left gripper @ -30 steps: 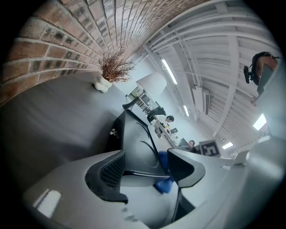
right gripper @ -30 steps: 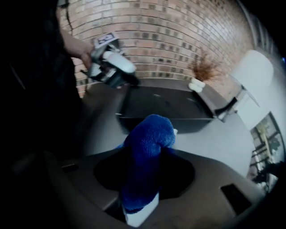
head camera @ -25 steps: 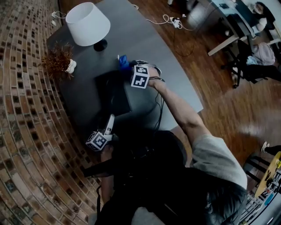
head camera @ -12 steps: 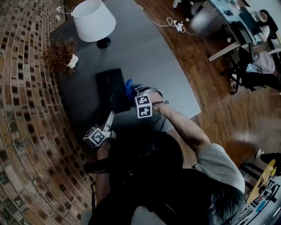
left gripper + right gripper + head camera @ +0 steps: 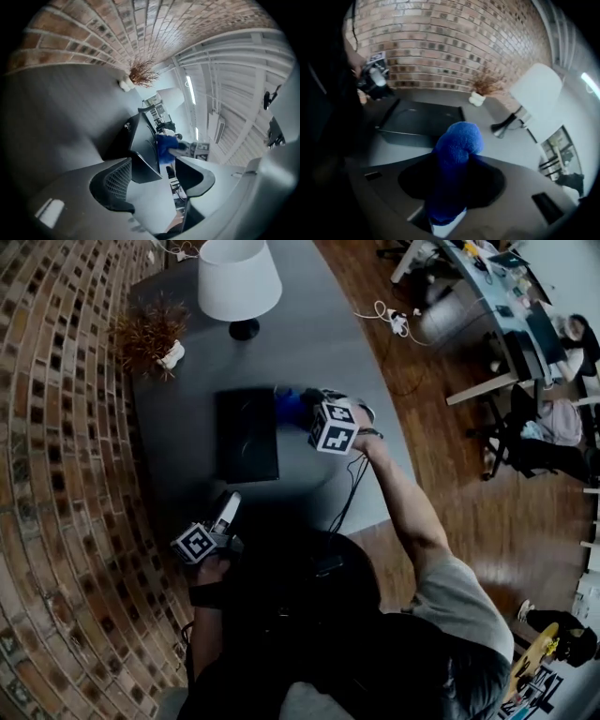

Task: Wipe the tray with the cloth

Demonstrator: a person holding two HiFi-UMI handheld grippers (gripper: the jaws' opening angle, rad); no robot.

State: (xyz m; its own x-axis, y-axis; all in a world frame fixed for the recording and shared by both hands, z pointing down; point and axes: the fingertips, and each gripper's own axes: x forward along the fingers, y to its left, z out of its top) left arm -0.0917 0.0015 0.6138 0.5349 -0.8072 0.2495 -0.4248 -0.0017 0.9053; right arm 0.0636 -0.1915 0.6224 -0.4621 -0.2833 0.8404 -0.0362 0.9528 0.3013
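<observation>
The right gripper [image 5: 307, 412] clamps the bunched blue cloth [image 5: 289, 405] just right of the black tray [image 5: 246, 442], apparently between wiping strokes. The left gripper [image 5: 229, 506] hovers at the tray's near edge, its 2 jaws apart and empty. The next move calls for carrying the cloth left and pressing it onto the tray floor.

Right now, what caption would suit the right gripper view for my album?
Right tongs clamp a blue cloth, black tray lying ahead on the grey table.
</observation>
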